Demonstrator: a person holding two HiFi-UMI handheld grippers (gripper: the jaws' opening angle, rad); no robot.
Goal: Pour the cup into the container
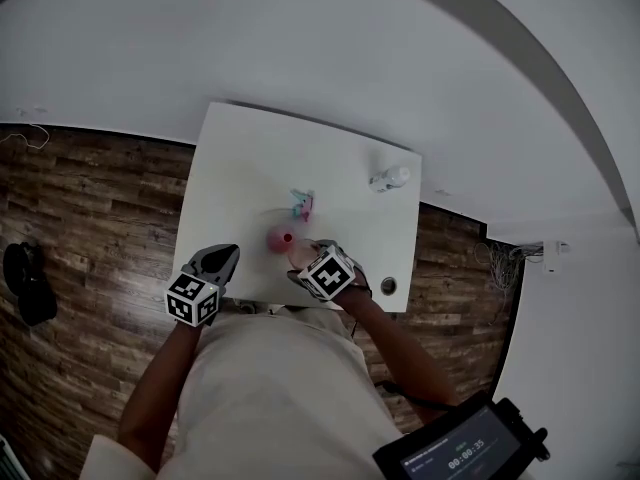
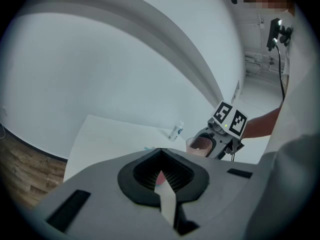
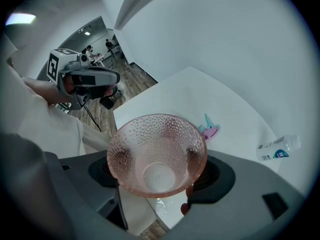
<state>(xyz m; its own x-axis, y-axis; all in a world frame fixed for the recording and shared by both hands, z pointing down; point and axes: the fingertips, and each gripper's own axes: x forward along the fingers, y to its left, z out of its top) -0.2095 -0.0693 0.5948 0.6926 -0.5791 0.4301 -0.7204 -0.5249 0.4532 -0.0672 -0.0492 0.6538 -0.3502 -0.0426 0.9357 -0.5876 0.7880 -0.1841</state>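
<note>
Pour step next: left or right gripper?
Right. The right gripper holds the pink cup next to the container. The left gripper is shut on nothing, off at the near edge of the table.

The light is dim, flat and greyish throughout, and nothing throws a hard shadow. In the head view the white desk is the brightest surface. The wood floor to its left and right falls dark, and a small screen glows at the near right.

Straight edges bow into arcs toward the borders of all three views. Both gripper views fade to black at their corners.

In the right gripper view a ceiling lamp at the far left burns out to white. The clear cup catches small glints on its dimples. The near grey body of the left gripper looks soft and out of focus.
</note>
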